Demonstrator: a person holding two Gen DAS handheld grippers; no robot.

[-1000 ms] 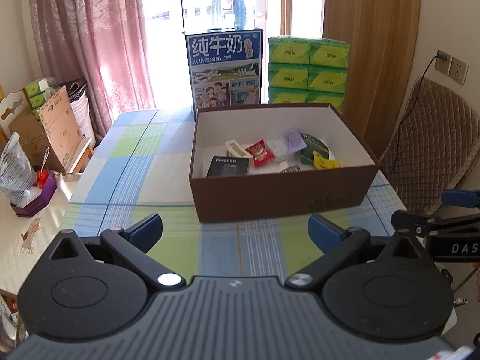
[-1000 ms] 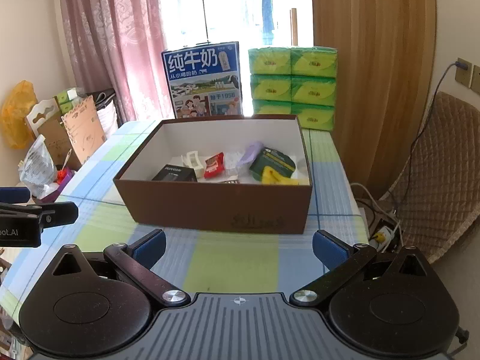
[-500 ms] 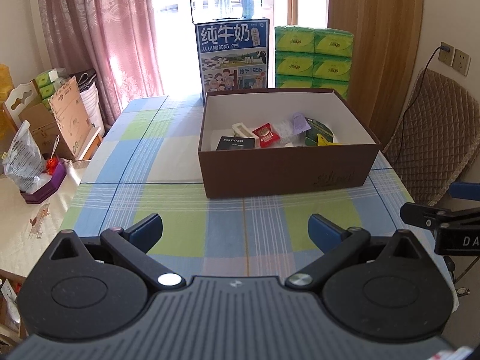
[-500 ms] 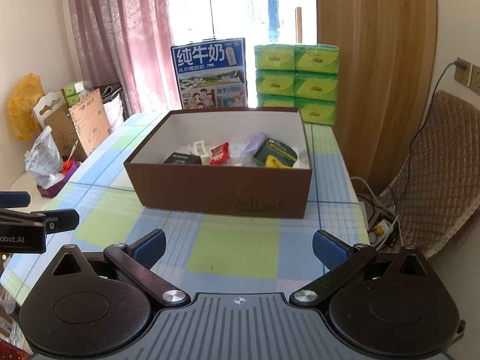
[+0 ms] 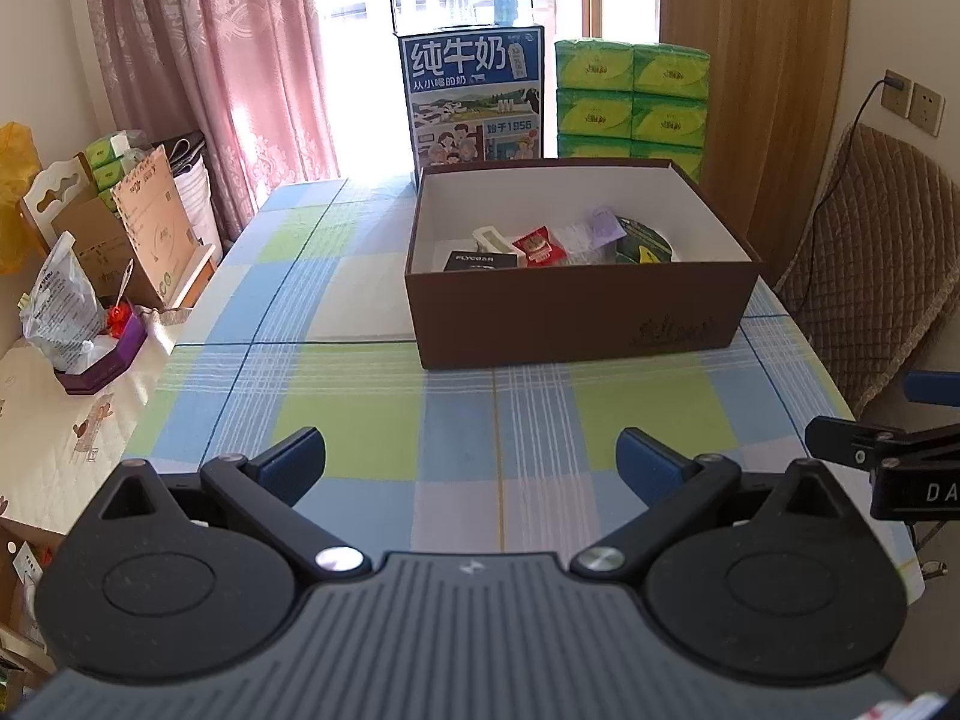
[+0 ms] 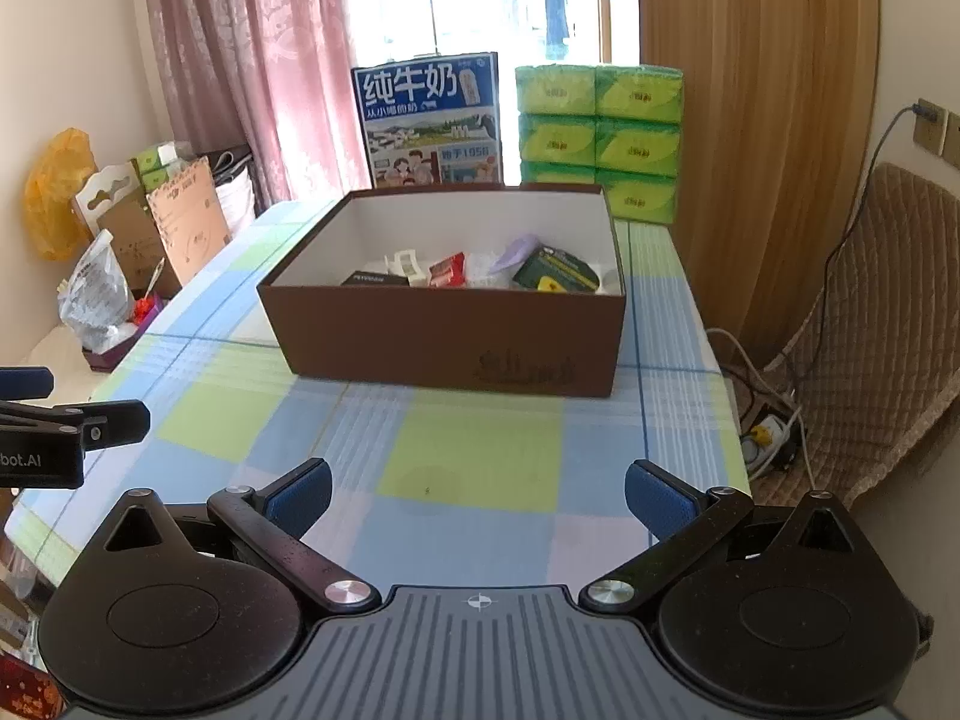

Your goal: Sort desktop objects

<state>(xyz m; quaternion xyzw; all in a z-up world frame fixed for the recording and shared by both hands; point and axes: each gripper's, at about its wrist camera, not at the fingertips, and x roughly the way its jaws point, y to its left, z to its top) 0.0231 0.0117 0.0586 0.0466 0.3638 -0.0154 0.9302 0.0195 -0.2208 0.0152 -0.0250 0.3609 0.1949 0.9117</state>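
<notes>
A brown cardboard box (image 5: 576, 312) (image 6: 444, 342) with white inner walls stands on the checked tablecloth (image 5: 360, 396) (image 6: 480, 444). Inside lie several small items: a black packet (image 5: 477, 260), a white clip (image 5: 493, 238), a red packet (image 5: 538, 245) (image 6: 447, 270), a purple sachet (image 5: 605, 222) and a dark green pack (image 6: 558, 270). My left gripper (image 5: 471, 459) hangs open over the near table, well short of the box, nothing between its fingers. My right gripper (image 6: 477, 489) is open and empty too, beside the left one.
Behind the box stand a blue milk carton case (image 5: 474, 102) and stacked green tissue packs (image 5: 630, 102). A padded chair (image 5: 870, 258) is at the right with cables on the floor (image 6: 768, 420). Cardboard boxes and bags (image 5: 90, 264) crowd a side surface at the left.
Both grippers have drawn back from the box and risen, so the box looks smaller and more tablecloth shows in front. Both stay open and empty.
</notes>
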